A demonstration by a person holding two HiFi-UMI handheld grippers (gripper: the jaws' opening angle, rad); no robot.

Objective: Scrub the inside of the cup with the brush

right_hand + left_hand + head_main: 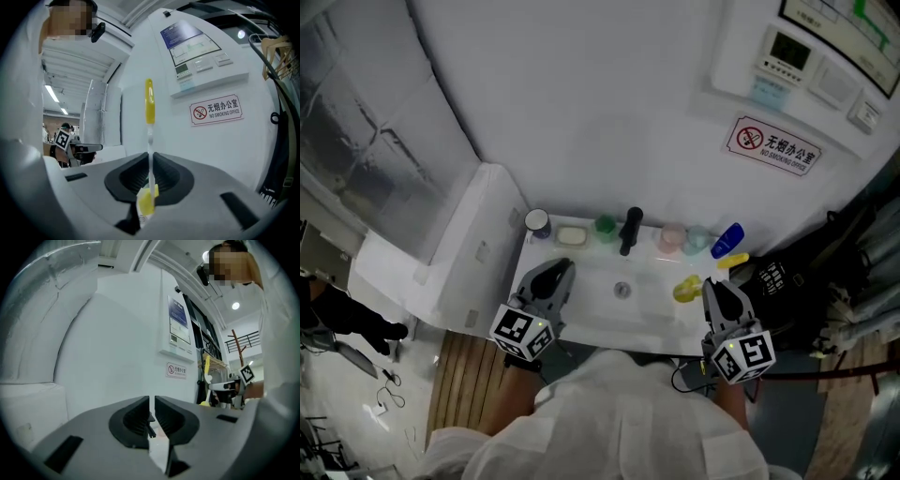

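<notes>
The right gripper (151,161) has its fingers clamped on the upright yellow brush (149,105). The left gripper (152,404) has its fingers together, empty, beside the white sink (592,309).

Yellow brush (149,101) with a clear white stem, black-and-white square markers on the cubes of the dark grey left gripper (558,272) and right gripper (714,289), white sink (591,305), black tap (630,230), green cup (606,226), pink cup (672,236), blue bottle (727,239), red, white and black no-smoking sign (773,145), brown wood floor slats (459,375)
</notes>
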